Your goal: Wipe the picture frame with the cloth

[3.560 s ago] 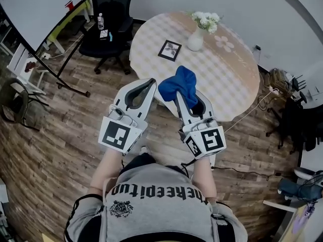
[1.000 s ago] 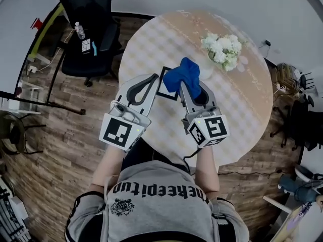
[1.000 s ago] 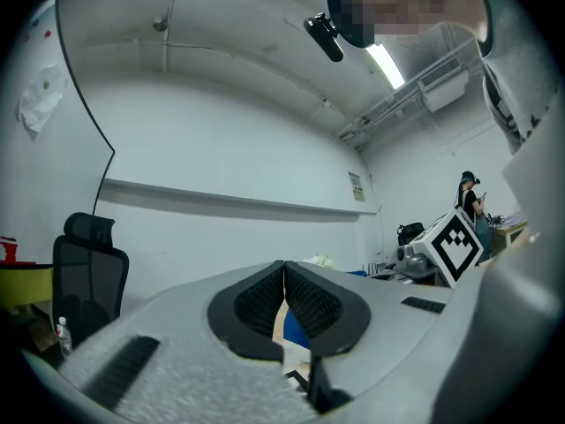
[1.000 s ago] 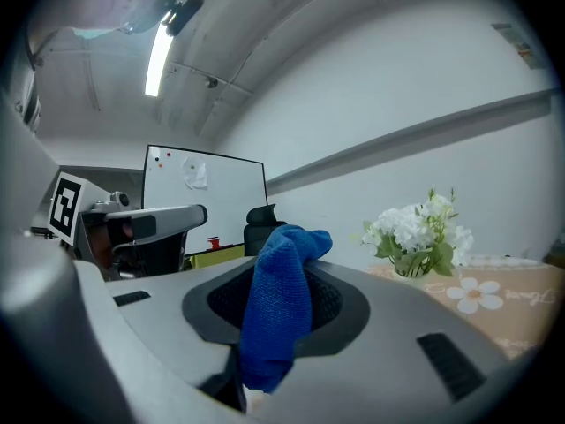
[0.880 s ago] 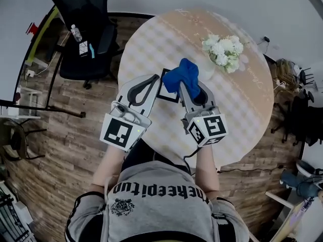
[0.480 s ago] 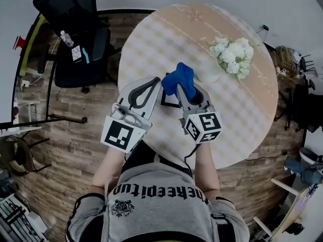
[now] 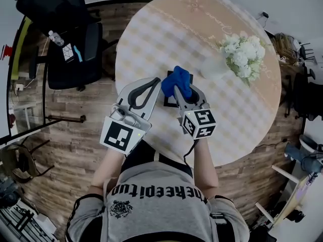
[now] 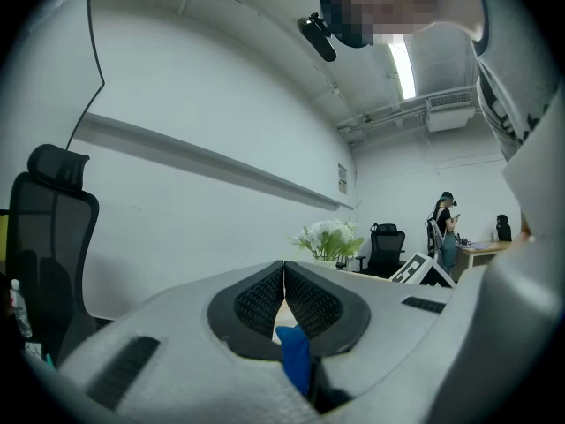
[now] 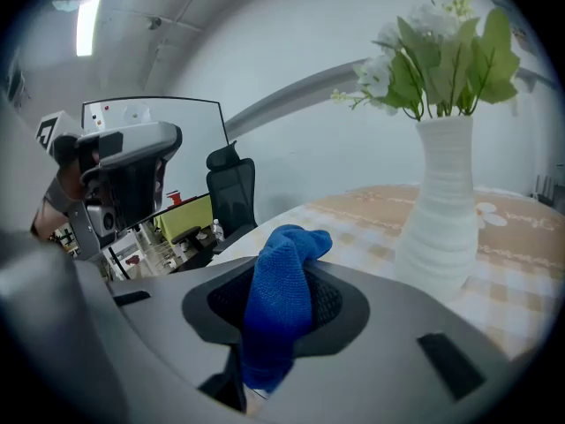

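Note:
My right gripper (image 7: 177, 84) is shut on a bunched blue cloth (image 7: 175, 81), which hangs over a small black picture frame (image 7: 168, 100) lying on the round checked table (image 7: 166, 29). Most of the frame is hidden under the cloth and the gripper. In the right gripper view the cloth (image 9: 278, 307) bulges from between the jaws of the right gripper (image 9: 284, 268). My left gripper (image 7: 155, 80) hovers just left of the frame, jaws closed with nothing in them. In its own view the left gripper (image 8: 283, 268) has its pads touching, and the cloth (image 8: 294, 356) shows behind them.
A white vase (image 7: 212, 69) with white flowers (image 7: 245, 54) stands to the right of the frame, close beside the right gripper (image 9: 441, 201). A black office chair (image 7: 70, 44) with a bottle (image 7: 54, 38) sits off the table's left edge. A person (image 8: 446, 228) stands far back.
Over the earlier frames both grippers have come from the table's near edge in over the table. The cloth has gone from beside the frame to over it. The left gripper stays shut.

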{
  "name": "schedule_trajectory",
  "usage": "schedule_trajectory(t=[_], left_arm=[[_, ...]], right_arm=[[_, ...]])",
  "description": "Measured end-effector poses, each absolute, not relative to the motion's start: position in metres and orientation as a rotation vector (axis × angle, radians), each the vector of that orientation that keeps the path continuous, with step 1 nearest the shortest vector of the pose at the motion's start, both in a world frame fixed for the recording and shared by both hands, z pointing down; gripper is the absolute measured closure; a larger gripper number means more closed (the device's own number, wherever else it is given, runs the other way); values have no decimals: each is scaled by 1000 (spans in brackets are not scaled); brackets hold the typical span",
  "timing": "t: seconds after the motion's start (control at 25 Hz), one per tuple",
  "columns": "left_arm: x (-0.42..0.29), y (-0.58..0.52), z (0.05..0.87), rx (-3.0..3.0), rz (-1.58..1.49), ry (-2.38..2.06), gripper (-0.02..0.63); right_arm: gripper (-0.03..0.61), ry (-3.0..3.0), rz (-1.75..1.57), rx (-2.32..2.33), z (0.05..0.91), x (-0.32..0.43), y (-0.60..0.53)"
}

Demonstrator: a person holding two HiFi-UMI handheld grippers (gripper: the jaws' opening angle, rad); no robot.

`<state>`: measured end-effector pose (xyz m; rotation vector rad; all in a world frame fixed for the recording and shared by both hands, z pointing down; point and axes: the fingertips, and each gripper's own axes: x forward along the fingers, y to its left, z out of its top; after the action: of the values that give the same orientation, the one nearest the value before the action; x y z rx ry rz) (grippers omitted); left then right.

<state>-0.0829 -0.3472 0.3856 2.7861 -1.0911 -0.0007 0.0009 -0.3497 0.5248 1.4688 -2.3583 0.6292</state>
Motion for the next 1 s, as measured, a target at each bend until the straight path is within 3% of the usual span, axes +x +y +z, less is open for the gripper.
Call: schedule_trajectory(t=[0.64, 1.0], left_arm=[[-105, -370, 405, 2727, 29, -1133, 595], [-95, -367, 401, 2738, 29, -1123, 595]], right_arm=[[485, -2019, 524, 1233, 603, -20, -370], [486, -1905, 548, 1332, 602, 32, -367]])
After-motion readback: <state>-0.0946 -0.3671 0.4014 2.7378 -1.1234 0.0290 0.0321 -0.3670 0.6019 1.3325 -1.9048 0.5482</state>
